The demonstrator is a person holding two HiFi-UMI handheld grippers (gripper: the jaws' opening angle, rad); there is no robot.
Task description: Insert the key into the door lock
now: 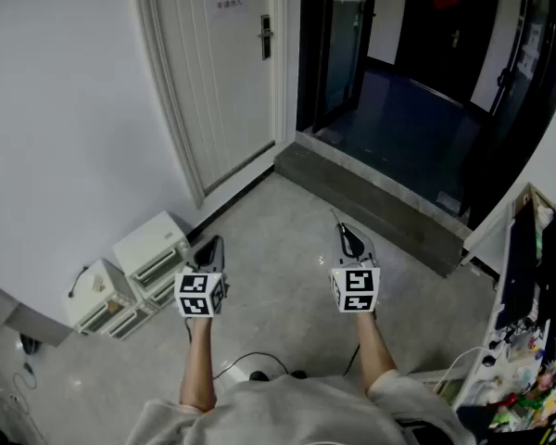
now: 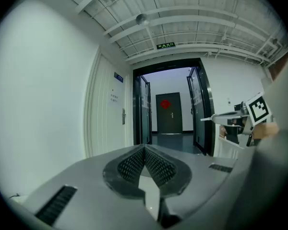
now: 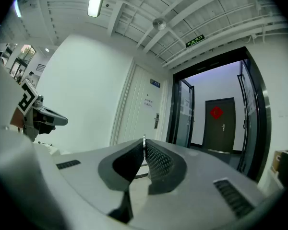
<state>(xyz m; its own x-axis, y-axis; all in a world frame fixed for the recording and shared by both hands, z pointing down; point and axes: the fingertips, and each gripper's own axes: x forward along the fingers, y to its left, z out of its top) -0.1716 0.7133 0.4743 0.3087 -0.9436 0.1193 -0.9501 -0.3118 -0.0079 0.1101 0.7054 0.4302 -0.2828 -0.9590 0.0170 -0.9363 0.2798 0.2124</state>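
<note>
The white door (image 1: 227,82) stands shut at the far left of the hall, its dark lock plate and handle (image 1: 266,37) well ahead of both hands. The lock plate also shows in the right gripper view (image 3: 156,120) and the left gripper view (image 2: 123,116). My right gripper (image 1: 345,234) (image 3: 144,143) is shut on a thin metal key (image 3: 144,138) whose blade (image 1: 336,219) sticks out forward. My left gripper (image 1: 213,242) (image 2: 145,147) is shut with nothing in it. The right gripper (image 2: 230,117) is visible at the right of the left gripper view.
Two white drawer units (image 1: 153,247) (image 1: 100,295) sit against the left wall. A grey stone step (image 1: 380,197) leads to an open dark glass doorway (image 1: 417,72). A black cable (image 1: 250,364) lies on the floor by my feet. A cluttered desk (image 1: 528,369) is at the right.
</note>
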